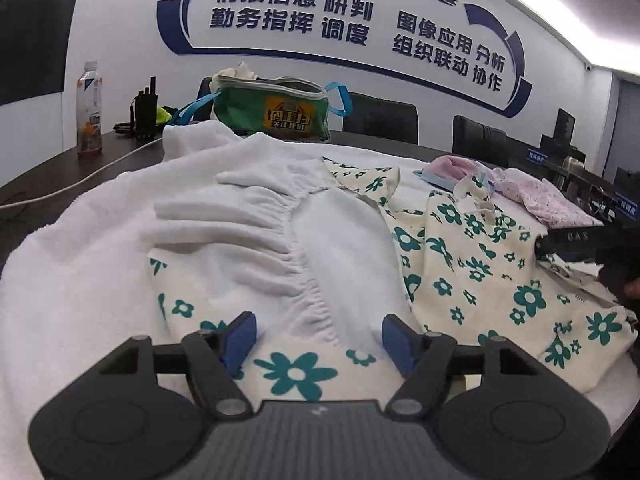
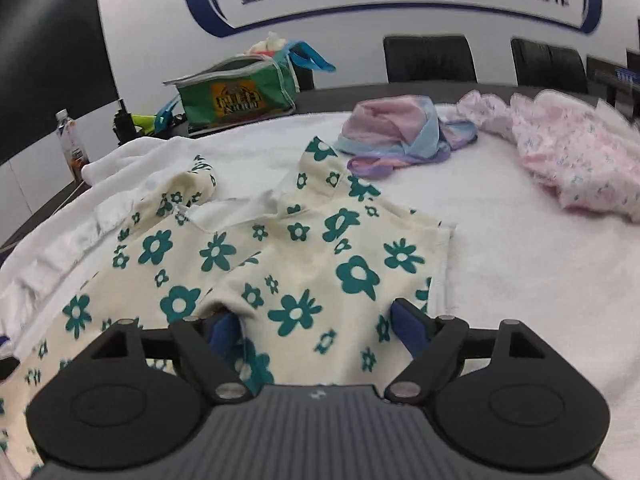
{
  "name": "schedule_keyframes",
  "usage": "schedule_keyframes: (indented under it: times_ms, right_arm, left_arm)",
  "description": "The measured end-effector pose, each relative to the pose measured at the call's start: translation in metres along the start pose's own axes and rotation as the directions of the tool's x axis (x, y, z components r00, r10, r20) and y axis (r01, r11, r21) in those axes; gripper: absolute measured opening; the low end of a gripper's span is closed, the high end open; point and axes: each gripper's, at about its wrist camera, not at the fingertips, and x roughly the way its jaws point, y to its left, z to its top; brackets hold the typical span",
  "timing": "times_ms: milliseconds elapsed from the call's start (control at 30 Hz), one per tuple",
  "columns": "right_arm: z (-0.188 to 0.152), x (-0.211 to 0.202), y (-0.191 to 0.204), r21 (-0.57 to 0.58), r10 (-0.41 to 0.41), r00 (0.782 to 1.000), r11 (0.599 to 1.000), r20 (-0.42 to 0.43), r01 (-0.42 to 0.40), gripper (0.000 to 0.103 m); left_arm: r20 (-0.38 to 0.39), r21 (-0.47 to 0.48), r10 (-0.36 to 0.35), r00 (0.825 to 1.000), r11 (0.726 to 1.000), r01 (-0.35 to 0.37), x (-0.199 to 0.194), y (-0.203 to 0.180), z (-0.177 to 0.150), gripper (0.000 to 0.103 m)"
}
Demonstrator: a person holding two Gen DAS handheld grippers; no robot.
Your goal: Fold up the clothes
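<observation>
Floral garment point(image 2: 304, 264) lies spread on the white-covered tabletop point(image 2: 520, 280), directly under and ahead of my right claw point(image 2: 320, 326); both claws gape wide, gripping nothing; my left claw point(image 1: 316, 340) straddles the white elastic hem point(image 1: 304, 280), so closing could pinch both layers.

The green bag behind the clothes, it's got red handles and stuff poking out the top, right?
Not quite: the green bag has blue handles, not red. The right wrist view shows a blue strap looping off its end. Pale stuff does poke out the top.
</observation>
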Motion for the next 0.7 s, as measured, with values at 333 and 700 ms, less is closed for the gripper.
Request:
schedule_keyframes:
  times_ms: [333,700]
  right_arm:
    - [0.003,-0.021,0.014,-0.065,-0.037,0.996,0.997,0.081,0.042,0.007]
    - [0.011,-0.055,0.003,-0.048,-0.130,0.986,0.990,0.109,0.136,0.049]
  left_arm:
    - [-0.022,0.054,0.006,1.000,0.999,-0.005,0.004,-0.007,0.000,0.077]
    - [-0.021,0.043,-0.013,1.000,0.999,0.014,0.004,-0.005,0.000,0.079]
